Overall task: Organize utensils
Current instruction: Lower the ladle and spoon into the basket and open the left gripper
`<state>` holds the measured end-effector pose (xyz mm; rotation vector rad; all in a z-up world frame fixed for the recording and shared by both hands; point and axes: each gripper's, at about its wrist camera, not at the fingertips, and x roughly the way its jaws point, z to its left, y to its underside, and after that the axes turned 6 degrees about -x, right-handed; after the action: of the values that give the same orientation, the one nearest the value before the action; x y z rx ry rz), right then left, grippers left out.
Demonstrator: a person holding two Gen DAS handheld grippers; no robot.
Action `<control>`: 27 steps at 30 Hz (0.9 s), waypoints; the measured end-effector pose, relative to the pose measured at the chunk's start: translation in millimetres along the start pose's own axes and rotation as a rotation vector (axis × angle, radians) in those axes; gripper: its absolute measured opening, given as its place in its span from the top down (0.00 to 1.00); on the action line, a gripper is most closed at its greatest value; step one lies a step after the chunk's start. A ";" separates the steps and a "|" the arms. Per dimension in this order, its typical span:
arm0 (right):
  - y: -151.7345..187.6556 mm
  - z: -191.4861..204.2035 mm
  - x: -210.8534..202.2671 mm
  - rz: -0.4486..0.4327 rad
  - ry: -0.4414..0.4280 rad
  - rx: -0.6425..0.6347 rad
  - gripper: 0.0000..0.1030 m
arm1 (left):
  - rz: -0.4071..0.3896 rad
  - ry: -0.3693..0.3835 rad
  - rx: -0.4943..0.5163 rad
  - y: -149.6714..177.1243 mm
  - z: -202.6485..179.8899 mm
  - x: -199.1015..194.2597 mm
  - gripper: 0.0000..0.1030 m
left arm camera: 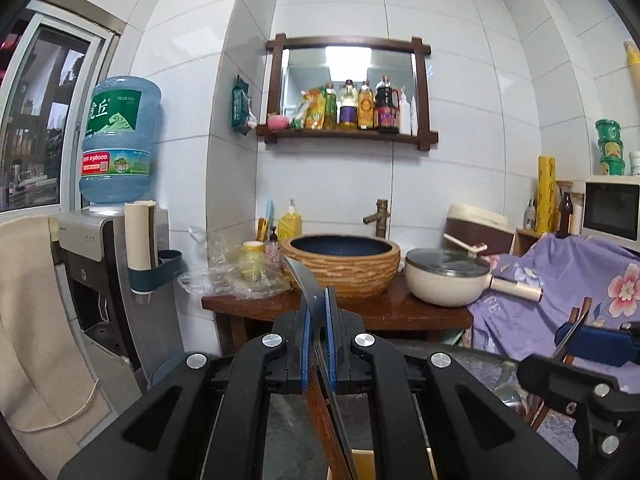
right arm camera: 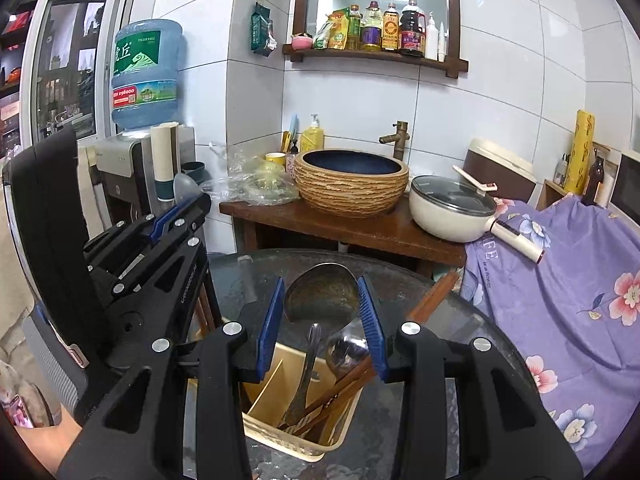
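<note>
My left gripper (left arm camera: 319,312) is shut on a spoon (left arm camera: 308,284) whose grey bowl sticks up past the fingertips; its handle runs down between the fingers. The left gripper also shows at the left of the right wrist view (right arm camera: 188,210) with the spoon bowl (right arm camera: 186,188) above it. My right gripper (right arm camera: 322,320) is open and empty, above a yellow utensil holder (right arm camera: 272,432) on the glass table (right arm camera: 460,332). The holder carries a large metal ladle (right arm camera: 322,296), a smaller spoon (right arm camera: 344,354) and brown chopsticks (right arm camera: 332,394).
Behind the table stands a wooden counter (right arm camera: 360,228) with a woven basin (right arm camera: 352,182), a cream pot with lid (right arm camera: 448,210) and plastic bags (right arm camera: 256,184). A water dispenser (right arm camera: 132,160) stands at the left. A purple floral cloth (right arm camera: 560,280) drapes at the right.
</note>
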<state>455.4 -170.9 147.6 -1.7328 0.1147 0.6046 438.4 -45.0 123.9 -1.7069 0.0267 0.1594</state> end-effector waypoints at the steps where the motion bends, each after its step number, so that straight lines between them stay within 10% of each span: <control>1: 2.4 0.5 0.7 0.004 -0.002 -0.001 0.63 | -0.016 -0.004 -0.004 1.2 1.1 -1.5 0.95; 27: 57.4 15.0 10.5 0.142 -0.029 -0.040 0.63 | 0.160 0.158 0.036 42.8 17.8 -30.7 0.92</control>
<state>437.0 -169.2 90.3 -1.7636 0.2080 0.7402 401.7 -35.8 83.1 -1.6782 0.2823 0.1419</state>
